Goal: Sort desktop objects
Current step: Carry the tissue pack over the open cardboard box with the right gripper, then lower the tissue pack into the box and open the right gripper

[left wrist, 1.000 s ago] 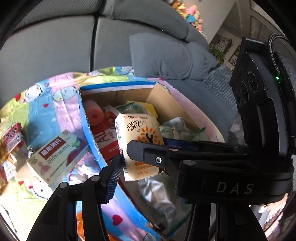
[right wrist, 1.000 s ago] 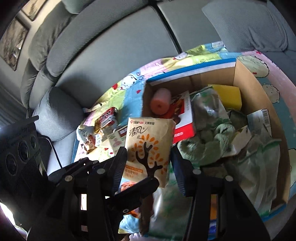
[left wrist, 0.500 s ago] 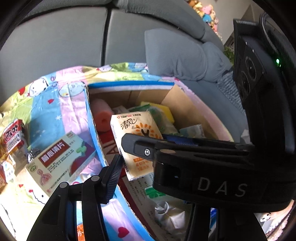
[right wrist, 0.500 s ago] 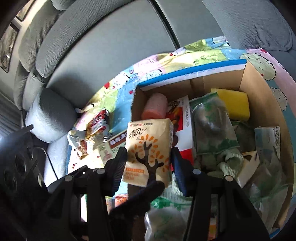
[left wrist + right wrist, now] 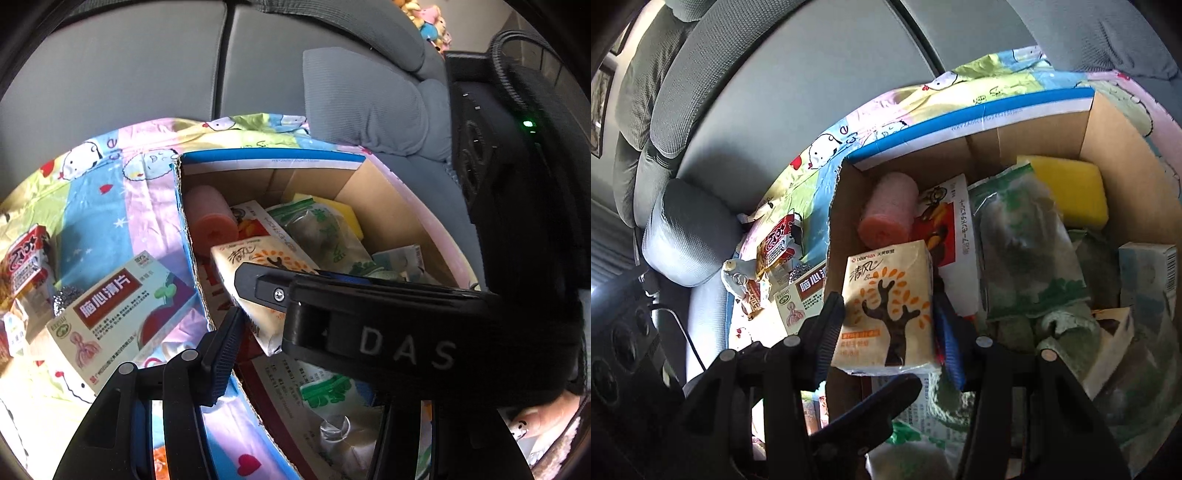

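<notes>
Currently the placing step: the right gripper (image 5: 886,328) has its jaws clamped on both side faces of the tissue pack (image 5: 886,310), holding it upright over the near-left part of the cardboard box (image 5: 1115,125), just inside its left wall. Left gripper (image 5: 258,306) sits right beside the same pack (image 5: 258,280); its ribbed pad (image 5: 221,354) touches or nearly touches the pack's lower edge, the other finger is hidden behind the right gripper body, so cannot tell if it really grips or only steadies. Below the pack, box already crowded: printed leaflet and a green-white bag nearest, then a red-white carton (image 5: 956,236), a pink foam roll (image 5: 890,214) far-left, a green pouch (image 5: 1023,240) in the middle, a yellow sponge (image 5: 1067,192) far-right. Left of the box on the cartoon cloth (image 5: 110,177) still unsorted: a medicine box (image 5: 110,314), a red snack pack (image 5: 26,258), small bits beyond. Next move probably: lower the pack onto the pile, let go with both, lift clear, then go left for the medicine box. Little free floor inside, so pack likely ends up lying on top
</notes>
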